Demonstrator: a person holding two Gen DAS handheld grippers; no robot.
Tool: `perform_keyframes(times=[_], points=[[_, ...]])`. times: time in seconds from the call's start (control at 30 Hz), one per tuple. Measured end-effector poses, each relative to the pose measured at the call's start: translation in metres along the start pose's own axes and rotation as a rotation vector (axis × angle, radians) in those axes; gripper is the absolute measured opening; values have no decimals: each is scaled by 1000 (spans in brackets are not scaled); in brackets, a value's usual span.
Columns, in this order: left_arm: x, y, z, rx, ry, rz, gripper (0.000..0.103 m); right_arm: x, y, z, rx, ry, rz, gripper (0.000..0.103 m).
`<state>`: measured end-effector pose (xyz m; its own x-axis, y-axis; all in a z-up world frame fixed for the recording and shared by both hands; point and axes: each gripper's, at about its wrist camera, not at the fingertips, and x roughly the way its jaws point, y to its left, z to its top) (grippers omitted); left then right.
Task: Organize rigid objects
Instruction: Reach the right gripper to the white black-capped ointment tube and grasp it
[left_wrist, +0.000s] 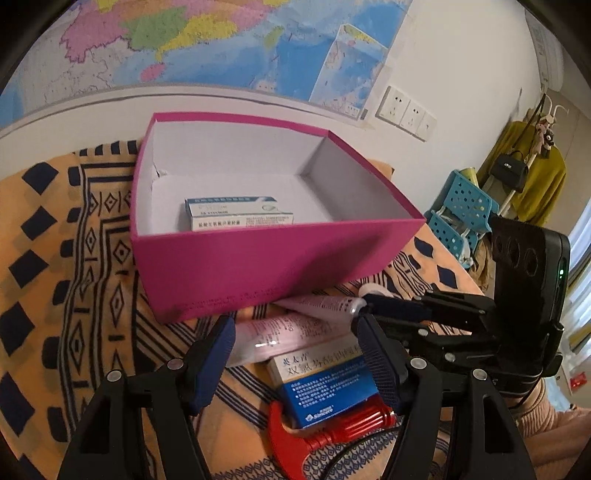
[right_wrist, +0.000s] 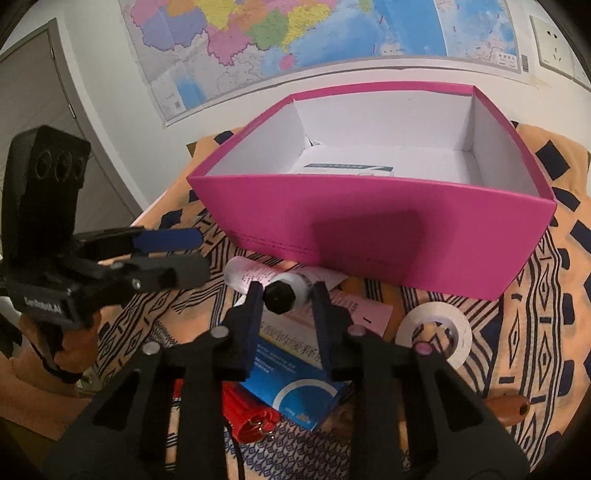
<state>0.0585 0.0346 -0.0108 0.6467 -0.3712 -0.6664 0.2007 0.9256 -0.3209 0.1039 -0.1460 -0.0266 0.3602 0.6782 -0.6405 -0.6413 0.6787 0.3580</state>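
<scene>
A pink open box (left_wrist: 258, 258) (right_wrist: 369, 236) stands on the patterned cloth with one white-and-blue medicine carton (left_wrist: 236, 214) (right_wrist: 347, 169) inside. In front of it lie a pink-white tube (left_wrist: 280, 332) with a black cap (right_wrist: 280, 295), a second tube (left_wrist: 321, 303), a blue-white carton (left_wrist: 328, 387) (right_wrist: 295, 387) and a red tool (left_wrist: 332, 428) (right_wrist: 251, 417). My left gripper (left_wrist: 295, 354) is open above the tube and carton. My right gripper (right_wrist: 286, 297) has its jaws around the tube's cap end, a small gap showing each side.
A roll of white tape (right_wrist: 436, 332) and a brown wooden object (right_wrist: 509, 406) lie right of the cartons. A pink paper slip (right_wrist: 365, 314) lies under the tube. A wall with a map rises behind the box. A blue plastic rack (left_wrist: 461, 210) stands beyond the table's right edge.
</scene>
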Motion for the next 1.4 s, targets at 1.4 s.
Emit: perform_keyframes(times=[1.4], points=[[-4,10,-36,-8,96,-47,71,1,13,-25,11,81,191,26]])
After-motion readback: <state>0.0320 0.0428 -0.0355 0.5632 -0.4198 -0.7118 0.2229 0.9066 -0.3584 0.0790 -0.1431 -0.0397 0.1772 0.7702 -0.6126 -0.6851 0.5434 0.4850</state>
